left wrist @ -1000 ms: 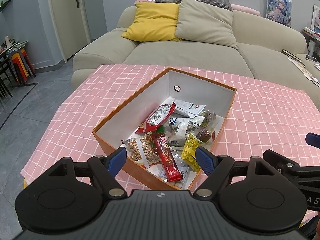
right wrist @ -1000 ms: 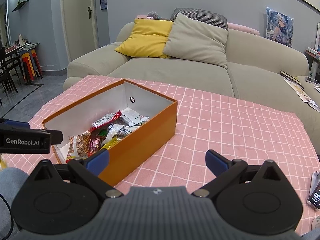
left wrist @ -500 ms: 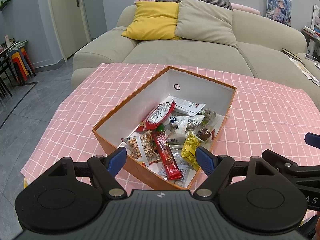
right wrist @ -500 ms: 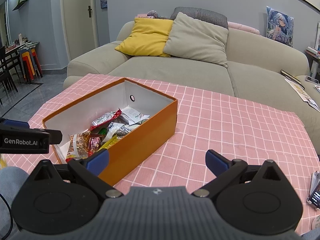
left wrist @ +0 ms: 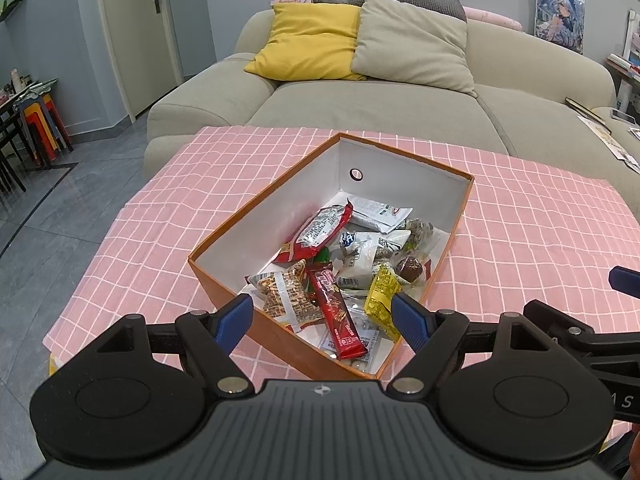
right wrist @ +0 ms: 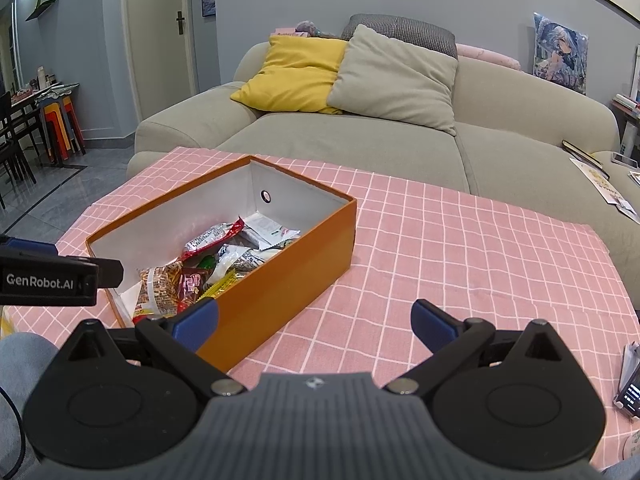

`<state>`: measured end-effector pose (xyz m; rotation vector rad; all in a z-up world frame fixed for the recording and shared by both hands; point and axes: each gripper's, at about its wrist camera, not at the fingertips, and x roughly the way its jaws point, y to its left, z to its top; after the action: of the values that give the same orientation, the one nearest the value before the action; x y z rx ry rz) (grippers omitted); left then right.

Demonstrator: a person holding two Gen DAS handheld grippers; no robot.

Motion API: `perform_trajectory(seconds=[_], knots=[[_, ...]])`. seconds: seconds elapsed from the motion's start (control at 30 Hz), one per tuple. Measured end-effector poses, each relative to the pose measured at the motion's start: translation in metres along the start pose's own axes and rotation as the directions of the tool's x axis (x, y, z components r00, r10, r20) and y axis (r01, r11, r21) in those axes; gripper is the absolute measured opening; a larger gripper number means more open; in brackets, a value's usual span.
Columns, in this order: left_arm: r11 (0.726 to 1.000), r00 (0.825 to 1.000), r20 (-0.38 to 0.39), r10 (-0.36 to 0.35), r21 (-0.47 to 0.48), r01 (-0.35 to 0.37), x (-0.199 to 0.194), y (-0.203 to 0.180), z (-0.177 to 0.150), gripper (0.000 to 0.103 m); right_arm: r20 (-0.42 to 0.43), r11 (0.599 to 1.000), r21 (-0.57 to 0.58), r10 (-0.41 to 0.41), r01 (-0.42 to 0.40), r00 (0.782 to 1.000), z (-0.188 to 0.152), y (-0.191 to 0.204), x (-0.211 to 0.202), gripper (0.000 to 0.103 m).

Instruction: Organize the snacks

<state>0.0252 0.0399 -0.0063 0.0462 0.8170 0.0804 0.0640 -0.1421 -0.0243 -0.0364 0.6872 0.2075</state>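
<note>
An orange box [left wrist: 256,216] with a white inside stands on the pink checked tablecloth and holds several snack packets, among them a long red bar [left wrist: 336,312], a yellow packet [left wrist: 382,294] and a red-and-white bag [left wrist: 320,230]. The box also shows in the right wrist view [right wrist: 280,292]. My left gripper [left wrist: 322,316] is open and empty, just above the box's near corner. My right gripper [right wrist: 314,320] is open and empty, to the right of the box over the cloth. Its fingertip [left wrist: 624,280] shows at the right edge of the left wrist view.
A beige sofa [left wrist: 360,108] with a yellow cushion [left wrist: 308,42] and a grey cushion [left wrist: 412,54] stands behind the table. A phone [right wrist: 632,394] lies at the table's right edge. Stacked stools [left wrist: 44,120] and chairs stand on the floor at the far left.
Both grippers have crept slightly forward and stay open. The box and the snacks have not moved.
</note>
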Motion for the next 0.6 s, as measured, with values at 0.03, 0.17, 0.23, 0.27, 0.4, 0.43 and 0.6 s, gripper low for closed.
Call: perform_trajectory(seconds=[0.03, 0.17, 0.23, 0.27, 0.4, 0.43, 0.6], knots=[[1.000, 1.000, 0.001, 0.001, 0.000, -0.001, -0.0005, 0.0002, -0.0001, 0.092, 0.000, 1.000, 0.000, 0.000, 0.000, 1.000, 0.0000, 0.0000, 0.0000, 0.099], [1.000, 1.000, 0.009, 0.005, 0.004, -0.005, -0.0022, 0.0001, -0.0001, 0.092, 0.001, 1.000, -0.001, 0.001, -0.001, 1.000, 0.0001, -0.0003, -0.0002, 0.099], [1.000, 1.000, 0.009, 0.005, 0.004, -0.005, -0.0025, 0.0003, -0.0003, 0.092, 0.001, 1.000, -0.002, 0.000, 0.000, 1.000, 0.0003, 0.0003, -0.0005, 0.099], [1.000, 1.000, 0.009, 0.006, 0.003, -0.006, -0.0025, 0.0003, -0.0003, 0.092, 0.001, 1.000, -0.001, 0.001, -0.001, 1.000, 0.0003, 0.0002, -0.0005, 0.099], [1.000, 1.000, 0.008, 0.006, 0.004, -0.006, -0.0023, 0.0004, -0.0002, 0.092, 0.000, 1.000, -0.002, 0.000, 0.000, 1.000, 0.0002, 0.0004, -0.0004, 0.099], [1.000, 1.000, 0.008, 0.005, 0.004, -0.005, -0.0023, 0.0004, -0.0003, 0.092, 0.000, 1.000, -0.002, 0.000, 0.000, 1.000, 0.0002, 0.0004, -0.0004, 0.099], [1.000, 1.000, 0.014, 0.006, 0.011, -0.006, -0.0040, 0.0000, -0.0005, 0.092, -0.004, 1.000, -0.001, 0.002, -0.002, 1.000, -0.0003, 0.0005, -0.0008, 0.099]])
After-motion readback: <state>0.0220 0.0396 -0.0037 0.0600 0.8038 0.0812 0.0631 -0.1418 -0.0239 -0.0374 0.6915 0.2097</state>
